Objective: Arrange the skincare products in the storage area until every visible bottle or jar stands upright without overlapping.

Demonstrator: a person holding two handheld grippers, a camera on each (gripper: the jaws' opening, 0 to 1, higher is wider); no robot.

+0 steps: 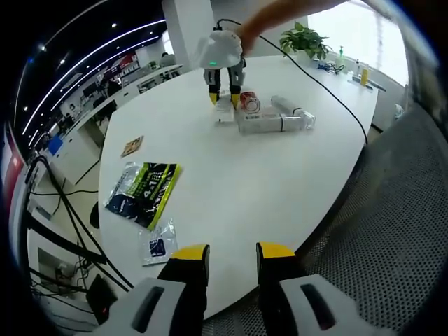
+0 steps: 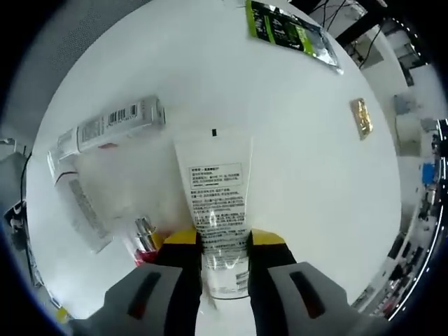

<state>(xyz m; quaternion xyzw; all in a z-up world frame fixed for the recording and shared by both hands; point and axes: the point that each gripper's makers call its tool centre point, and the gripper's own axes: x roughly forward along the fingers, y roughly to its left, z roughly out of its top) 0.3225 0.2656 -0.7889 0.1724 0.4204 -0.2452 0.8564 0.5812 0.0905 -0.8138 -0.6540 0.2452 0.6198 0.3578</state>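
— What do you get from the left gripper view?

— My left gripper [image 1: 233, 253] hangs back at the near edge of the white table [image 1: 231, 175], jaws apart, nothing between them. The skincare cluster [image 1: 269, 115] lies well off across the table, and my right gripper [image 1: 225, 94] is right on top of it, so the right is plainly the nearer one.

— And the right gripper view?

— My right gripper [image 2: 225, 241] is clamped on the white tube [image 2: 218, 210]. It lies flat, its long axis running straight ahead between my jaws, flat crimped end away from me. A second tube [image 2: 112, 126] lies flat off to the left, and a small bottle with a red part [image 2: 143, 241] sits just beside my left jaw.

— So the next move?

— I'd judge it's tipping this tube up onto its cap end, which I can't see.
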